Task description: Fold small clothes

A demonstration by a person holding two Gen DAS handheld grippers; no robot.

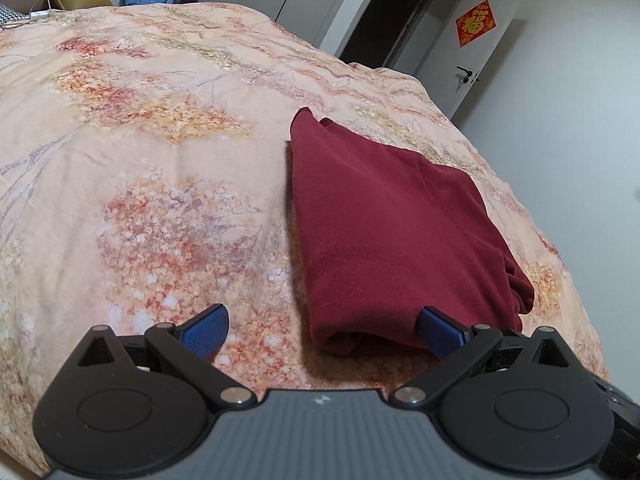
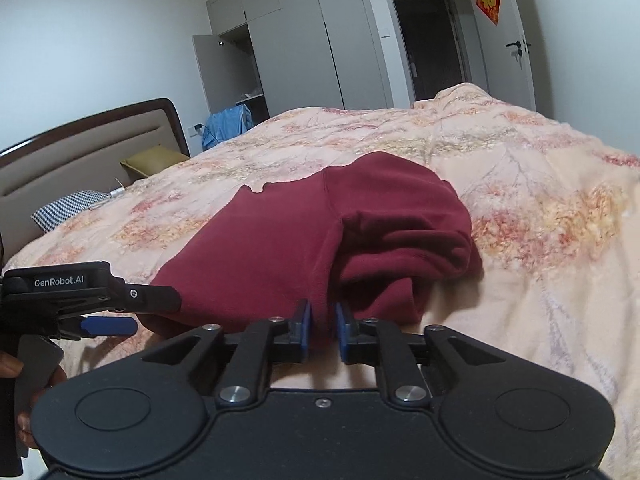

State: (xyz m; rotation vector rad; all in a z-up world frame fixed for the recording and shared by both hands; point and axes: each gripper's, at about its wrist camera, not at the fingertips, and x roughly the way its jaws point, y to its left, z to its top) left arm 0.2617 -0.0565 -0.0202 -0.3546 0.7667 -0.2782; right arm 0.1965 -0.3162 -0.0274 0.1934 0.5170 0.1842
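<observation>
A dark red garment (image 1: 380, 220) lies folded into a thick rectangle on the floral bed cover (image 1: 140, 140). My left gripper (image 1: 324, 328) is open, its blue pads wide apart at the garment's near end, the right pad touching the cloth edge. In the right wrist view the garment (image 2: 280, 240) bulges up in a rounded fold. My right gripper (image 2: 323, 328) is shut on the garment's near edge, cloth pinched between the blue pads. The left gripper (image 2: 108, 326) shows at the left of that view, open beside the garment.
The bed cover (image 2: 540, 240) spreads all round. A checked pillow (image 2: 68, 208) and a yellow cushion (image 2: 154, 160) lie by the headboard (image 2: 80, 140). Blue clothing (image 2: 228, 124) hangs near the wardrobe. The bed's edge drops off to the right (image 1: 560, 208) towards the door.
</observation>
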